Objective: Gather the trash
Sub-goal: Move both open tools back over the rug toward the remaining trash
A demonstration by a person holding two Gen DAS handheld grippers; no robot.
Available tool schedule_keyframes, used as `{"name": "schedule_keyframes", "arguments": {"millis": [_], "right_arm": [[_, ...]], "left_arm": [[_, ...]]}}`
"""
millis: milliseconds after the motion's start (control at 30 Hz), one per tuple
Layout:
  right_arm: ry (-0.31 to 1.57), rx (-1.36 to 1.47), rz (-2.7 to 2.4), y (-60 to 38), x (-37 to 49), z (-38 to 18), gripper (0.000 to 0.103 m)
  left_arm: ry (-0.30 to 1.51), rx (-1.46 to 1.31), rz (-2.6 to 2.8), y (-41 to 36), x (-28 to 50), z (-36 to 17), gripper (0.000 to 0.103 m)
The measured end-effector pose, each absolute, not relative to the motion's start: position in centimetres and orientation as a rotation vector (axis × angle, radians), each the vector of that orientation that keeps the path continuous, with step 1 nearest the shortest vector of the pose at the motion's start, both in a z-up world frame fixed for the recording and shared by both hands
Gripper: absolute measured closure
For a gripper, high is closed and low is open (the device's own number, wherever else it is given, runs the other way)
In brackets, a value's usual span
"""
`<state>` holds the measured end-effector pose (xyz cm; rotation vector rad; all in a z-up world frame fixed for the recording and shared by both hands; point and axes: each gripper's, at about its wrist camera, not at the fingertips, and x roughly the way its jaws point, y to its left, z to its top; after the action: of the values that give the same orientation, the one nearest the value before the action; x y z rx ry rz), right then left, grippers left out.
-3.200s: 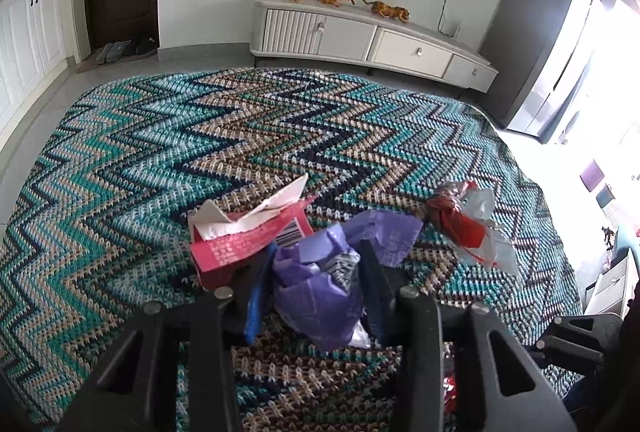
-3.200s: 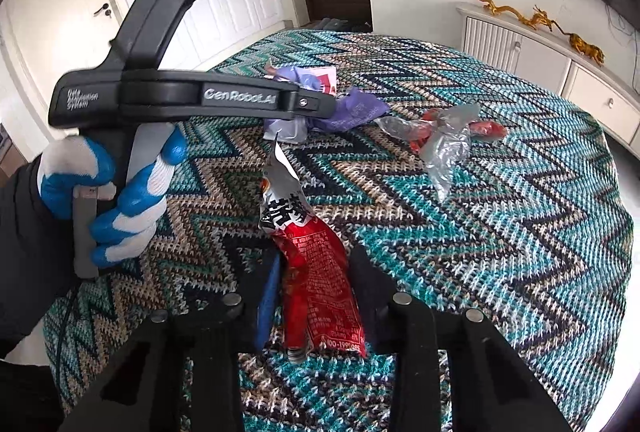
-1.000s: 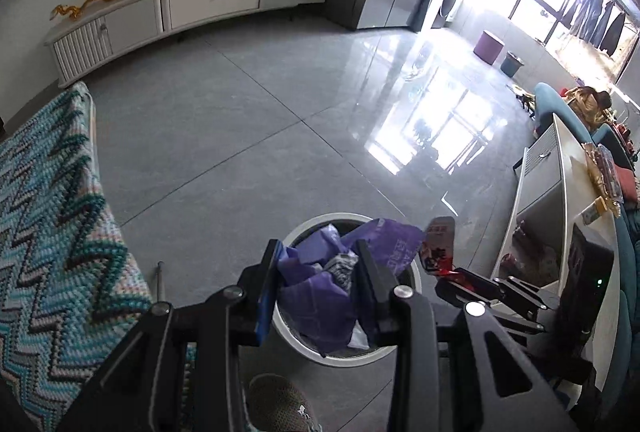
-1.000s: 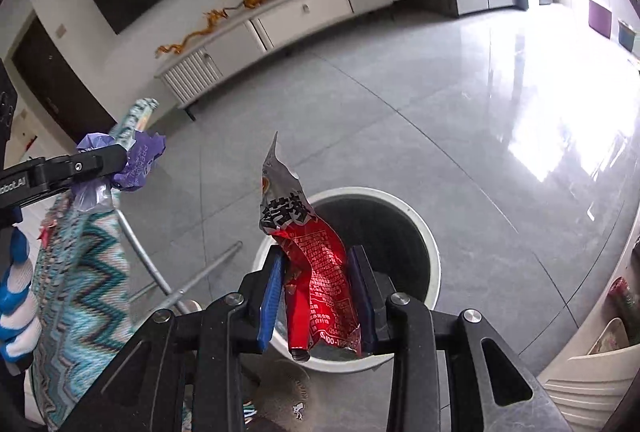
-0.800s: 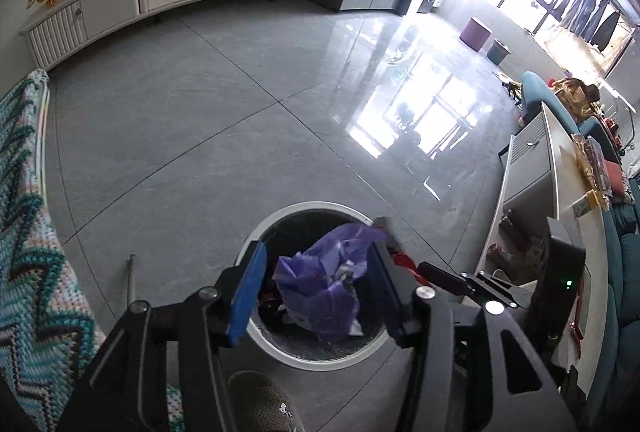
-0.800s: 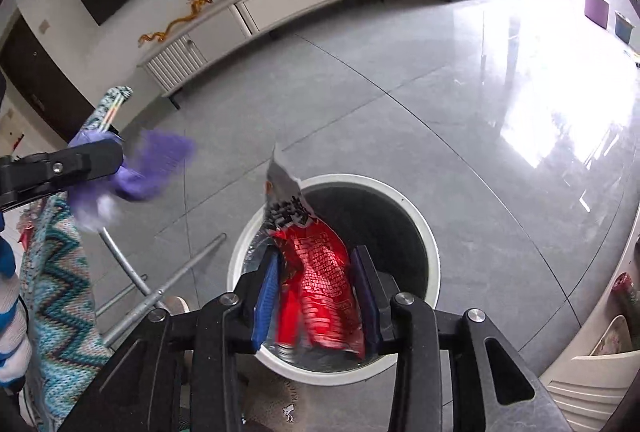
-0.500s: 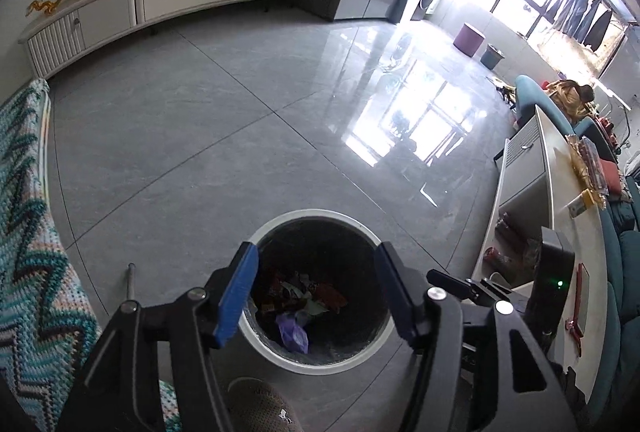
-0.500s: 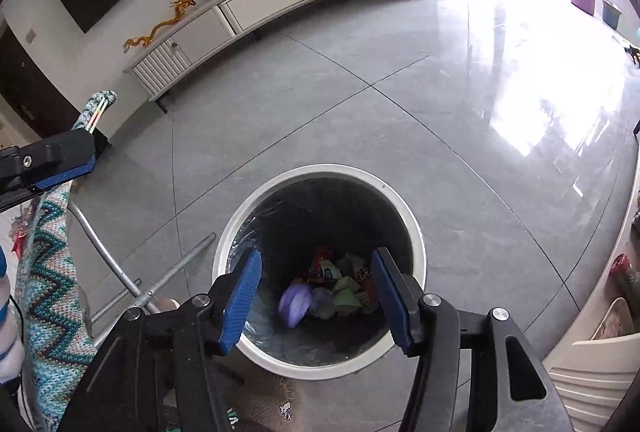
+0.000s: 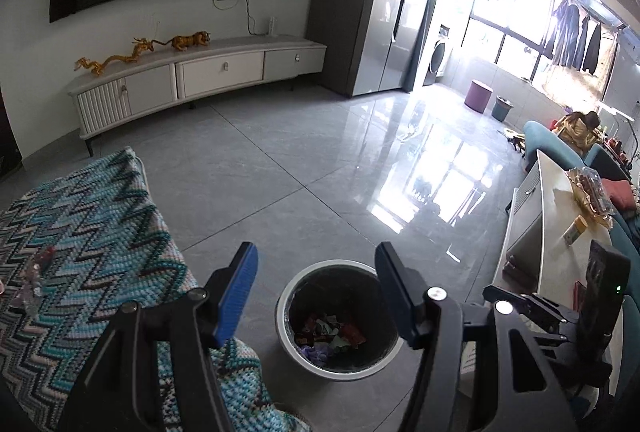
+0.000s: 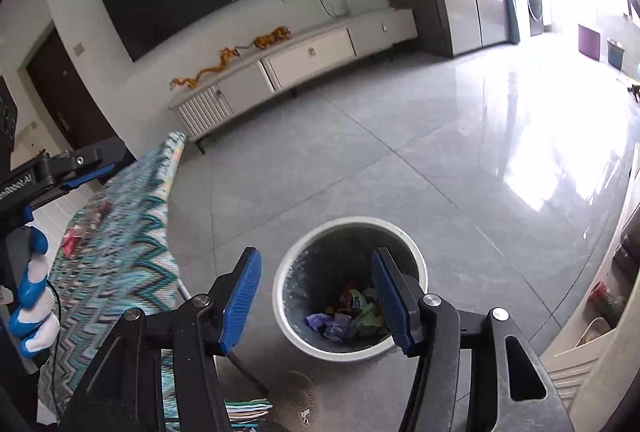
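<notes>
Left wrist view: the left gripper [image 9: 316, 296] has its jaws apart and nothing between them. A second ago it was clamped on a crumpled purple wrapper; that wrapper has since dropped and now lies at the bottom of the trash bin [image 9: 288, 336], among other scraps. The view has also lifted: the bin looks smaller and lower than half a second ago, and the zigzag blanket [image 9: 92, 232] has come back in on the left. Judged from this, the drop is done for this hand and the next pick is back on the blanket. A clear and red wrapper [image 9: 36, 274] lies near the blanket's left edge, well apart from the gripper and off to its left. The bin sits straight below and between the spread fingers.

Right wrist view: the right gripper [image 10: 316, 296] is likewise spread with nothing held. A second ago it gripped a red snack packet; that packet is now in the bin [image 10: 412, 252] beside the purple wrapper [image 10: 330, 324]. The bin shows between the fingers, lower than before. At far left the left gripper [image 10: 86, 172] shows from the side over the blanket [image 10: 132, 244], held by a gloved hand [image 10: 32, 296]. A red scrap [image 10: 72, 242] lies on the blanket, blurred, well left of the right gripper. At least one piece seems left to collect.
</notes>
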<state>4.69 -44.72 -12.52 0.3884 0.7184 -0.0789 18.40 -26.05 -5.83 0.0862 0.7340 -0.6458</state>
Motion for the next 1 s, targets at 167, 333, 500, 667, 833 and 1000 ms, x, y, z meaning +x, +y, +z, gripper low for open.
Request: {"name": "schedule_keyframes", "arguments": {"millis": [167,333,500,667,833,1000], "right_arm": [[0.645,0.344,-0.048,-42.3,2.4,-8.5,0.048],[0.587,0.293,-0.01,-39.2,0.6,-5.0,0.047],[0.515,0.232,0.039,-35.7,-1.1,-0.7,0.04],[0.454,0.181,0.088,-32.2,-2.6,2.4,0.03],[0.412,0.147,0.143,-29.0,-3.5,4.9,0.023],[0.351,0.123,0.217,-25.9,-3.7,7.8,0.01]], "left_arm": [[0.665,0.049,-0.582,-21.1,16.1,-2.2,0.043],[0.574,0.017,-0.517,-15.8,13.6,1.1,0.038],[0.483,-0.002,-0.451,-11.0,11.1,3.9,0.036],[0.395,-0.016,-0.357,-6.2,8.6,5.5,0.036],[0.311,-0.013,-0.254,-1.8,6.5,7.1,0.036],[0.306,-0.008,-0.176,2.3,5.9,10.1,0.036]]}}
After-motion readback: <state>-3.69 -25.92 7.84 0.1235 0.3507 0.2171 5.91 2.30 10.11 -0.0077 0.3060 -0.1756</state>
